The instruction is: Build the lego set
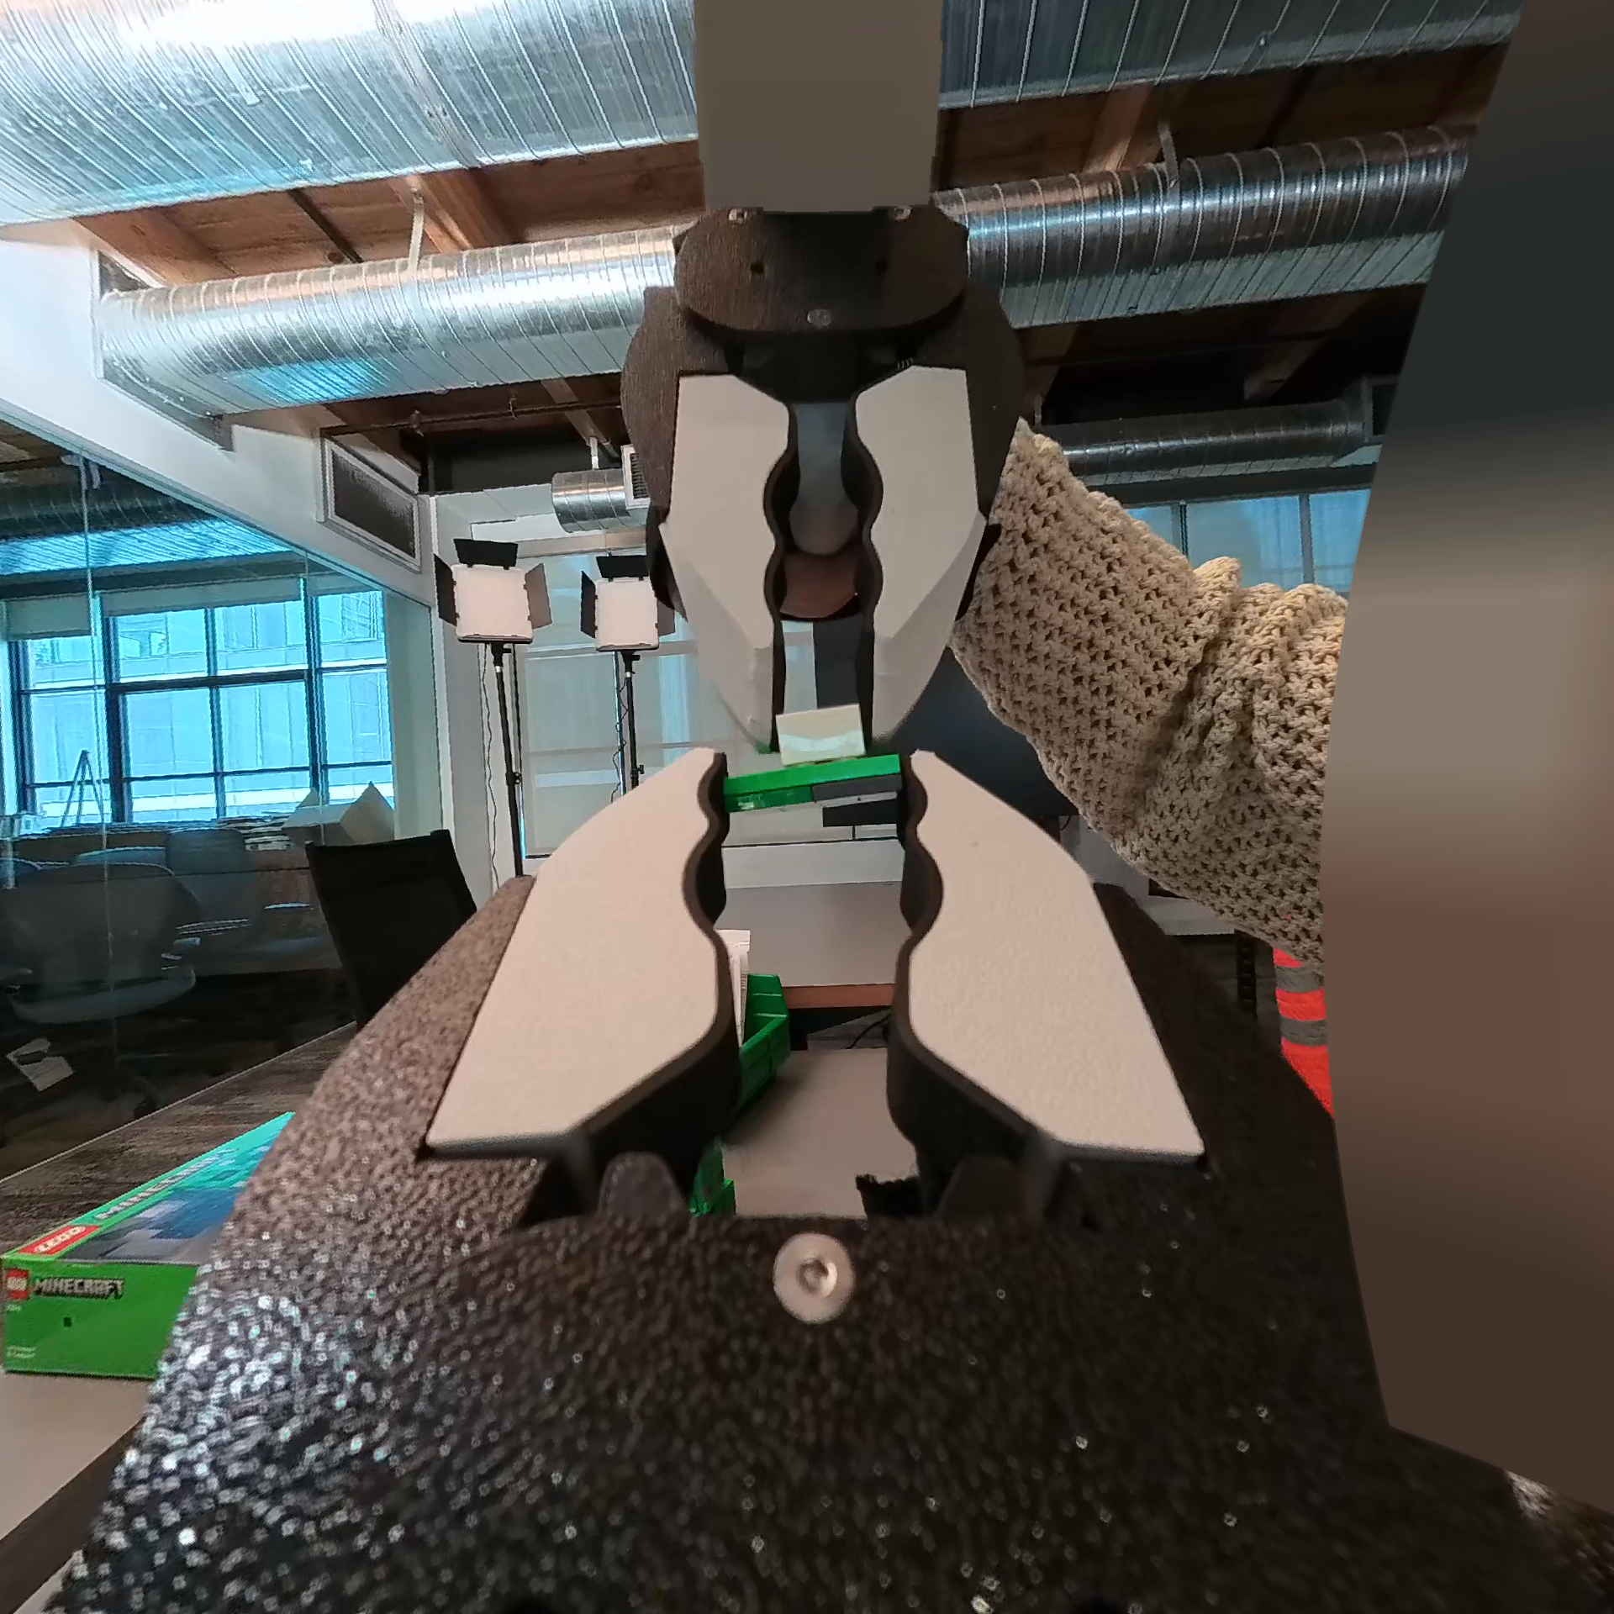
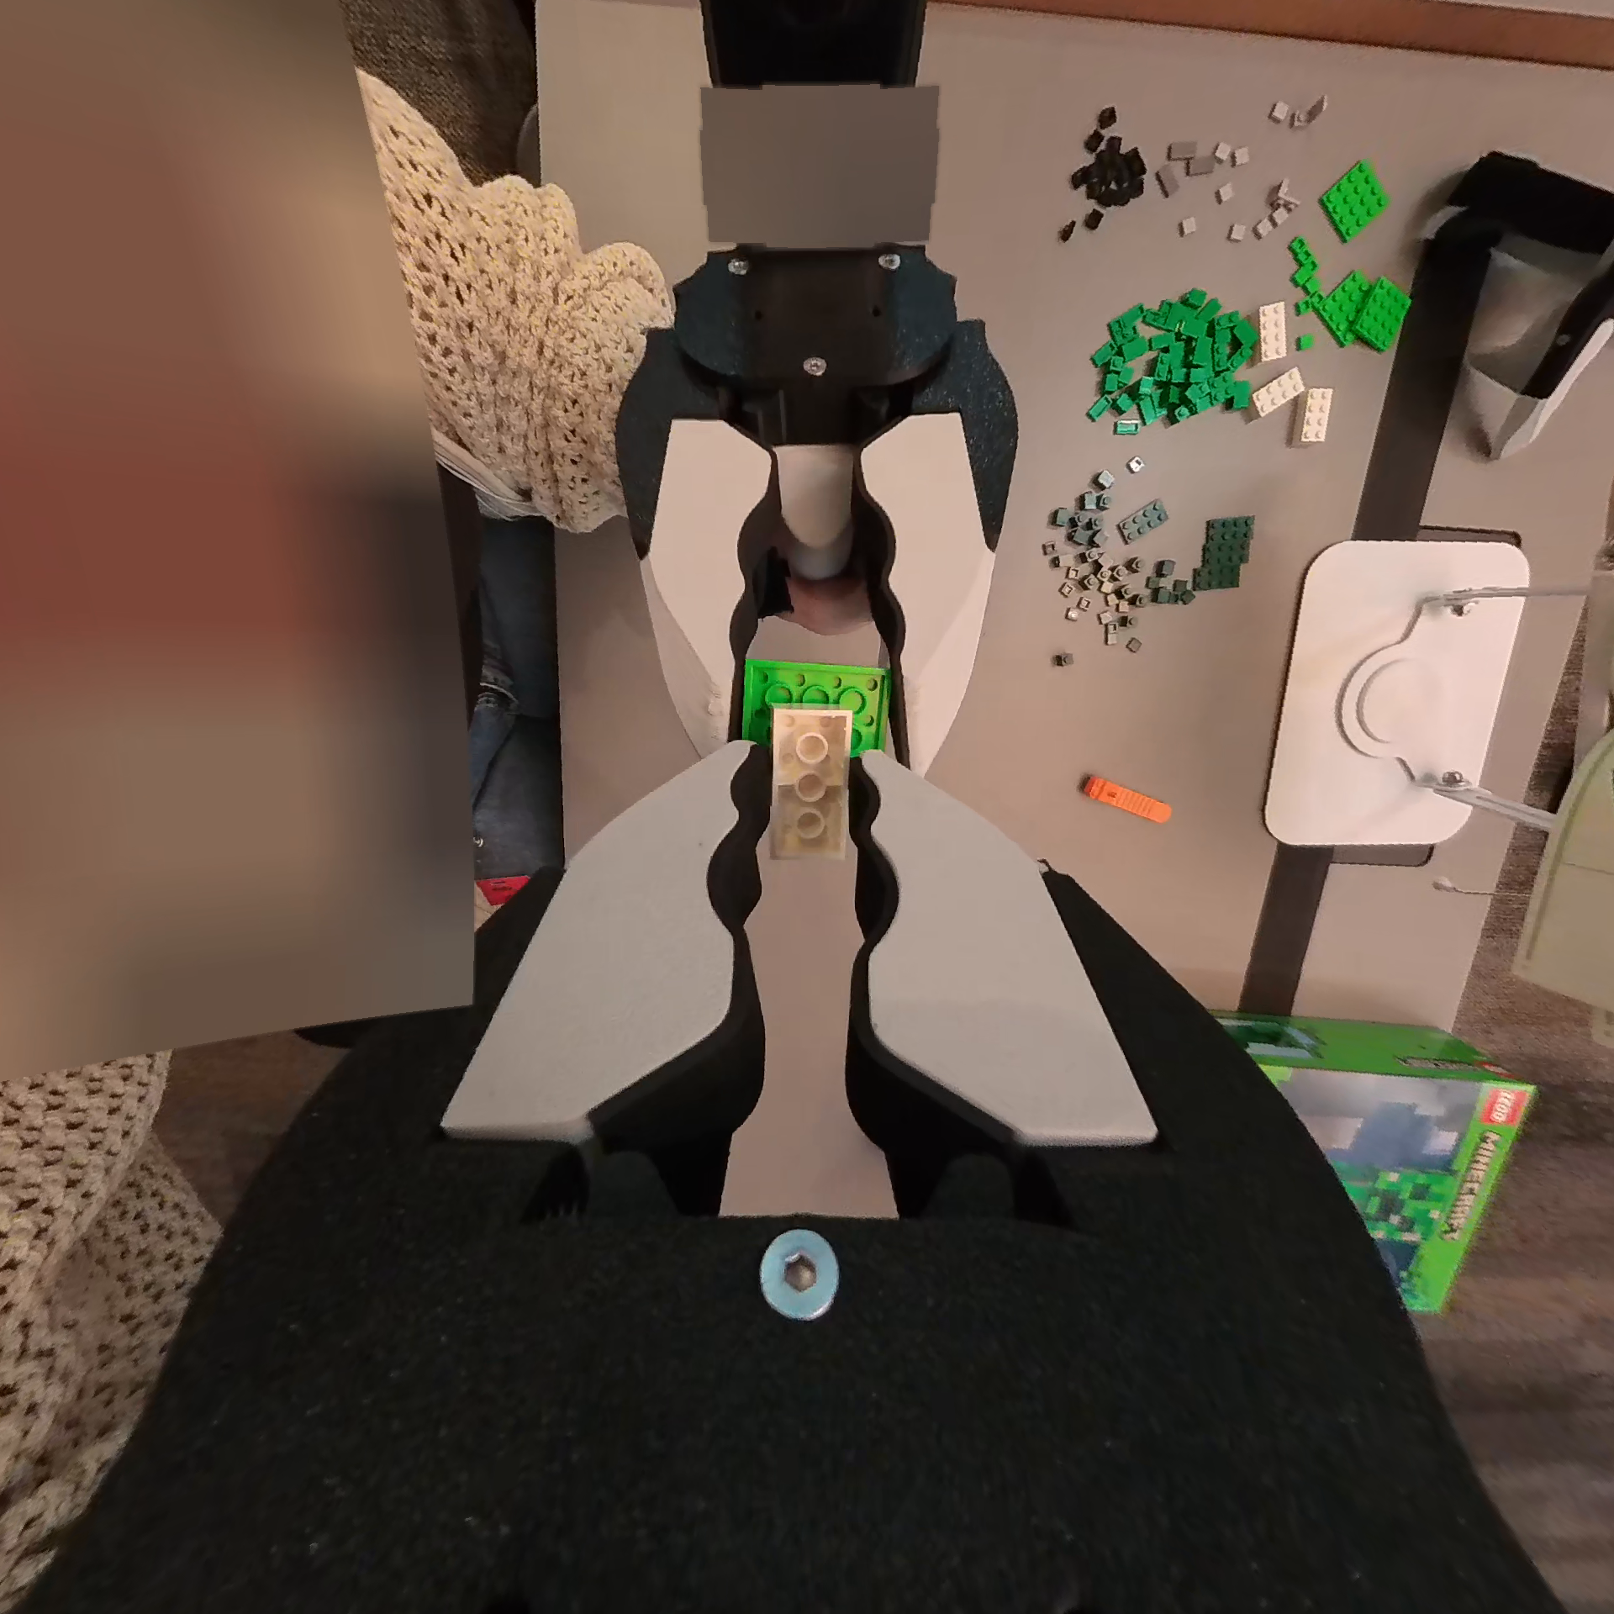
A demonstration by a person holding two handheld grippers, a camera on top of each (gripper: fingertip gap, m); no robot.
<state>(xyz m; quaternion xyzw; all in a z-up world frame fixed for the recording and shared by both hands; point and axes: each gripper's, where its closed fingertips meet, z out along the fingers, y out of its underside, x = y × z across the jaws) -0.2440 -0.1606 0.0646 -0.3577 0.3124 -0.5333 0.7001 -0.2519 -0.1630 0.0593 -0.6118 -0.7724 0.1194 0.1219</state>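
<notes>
My left gripper (image 1: 817, 786) is shut on a green plate (image 1: 812, 782) with dark pieces on it, held up in the air. My right gripper (image 1: 821, 729) comes from above, shut on a white brick (image 1: 821, 736) whose end rests against the plate's top edge. In the right wrist view my right gripper (image 2: 808, 773) holds the white brick (image 2: 810, 790) by its long sides, its underside tubes facing the camera. The left gripper (image 2: 817, 729) beyond it holds the green plate (image 2: 817, 694), which also shows its underside.
On the grey table (image 2: 961, 611) lie piles of green (image 2: 1170, 367), black (image 2: 1109, 170) and grey (image 2: 1100, 568) pieces, white bricks (image 2: 1284, 384), green plates (image 2: 1354, 201) and an orange separator (image 2: 1127, 799). The set's box (image 2: 1397, 1162) lies nearby. A knit sleeve (image 1: 1135, 699) is on the right. My left and right fingertips are right by each other.
</notes>
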